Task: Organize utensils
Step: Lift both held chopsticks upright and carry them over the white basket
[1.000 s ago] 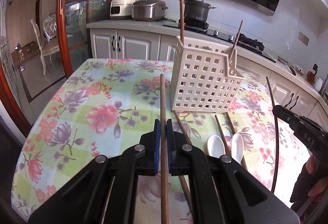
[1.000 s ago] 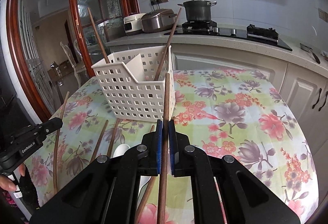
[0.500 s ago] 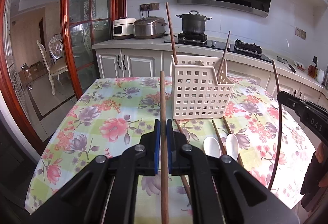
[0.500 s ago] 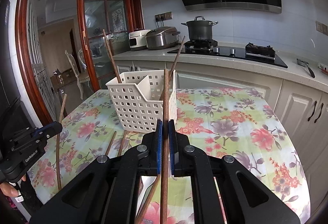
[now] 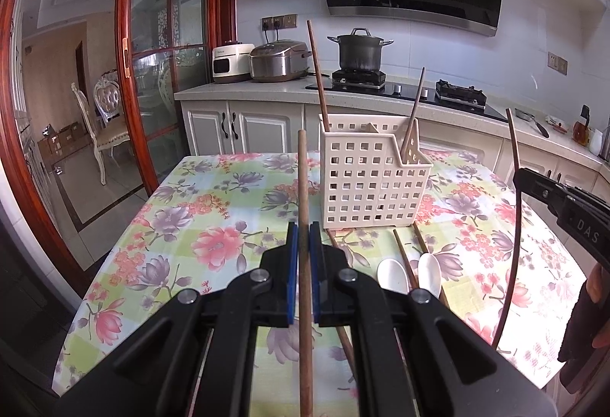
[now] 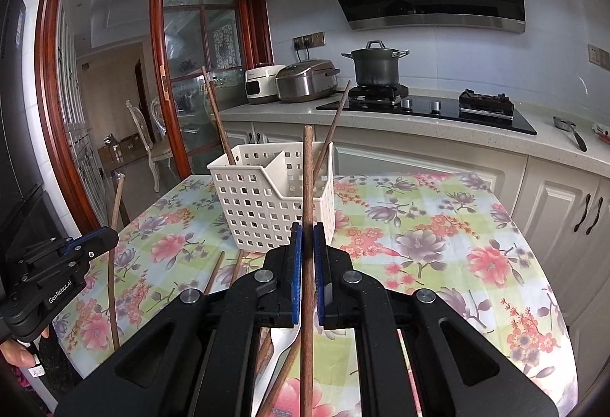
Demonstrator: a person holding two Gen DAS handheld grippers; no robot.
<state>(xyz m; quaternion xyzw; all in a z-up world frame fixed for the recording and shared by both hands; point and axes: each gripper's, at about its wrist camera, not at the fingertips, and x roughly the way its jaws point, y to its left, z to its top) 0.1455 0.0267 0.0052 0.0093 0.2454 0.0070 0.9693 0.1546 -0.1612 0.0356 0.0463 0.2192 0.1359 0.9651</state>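
Both tongs have lifted and pulled back since earlier; basket sits lower in view. Left tongs [image 5: 301, 241] clamp a wooden chopstick [image 5: 303, 188]; right tongs [image 6: 307, 245] clamp another chopstick [image 6: 307, 180]. White basket [image 5: 366, 188] stands ahead on the floral table [image 5: 183, 226], two sticks inside; spoons [image 5: 392, 276] lie before it.

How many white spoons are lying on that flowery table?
2. Both lie side by side on the tablecloth in front of the white basket: one spoon, the other spoon, a loose chopstick between them. More could be hidden behind the left gripper.
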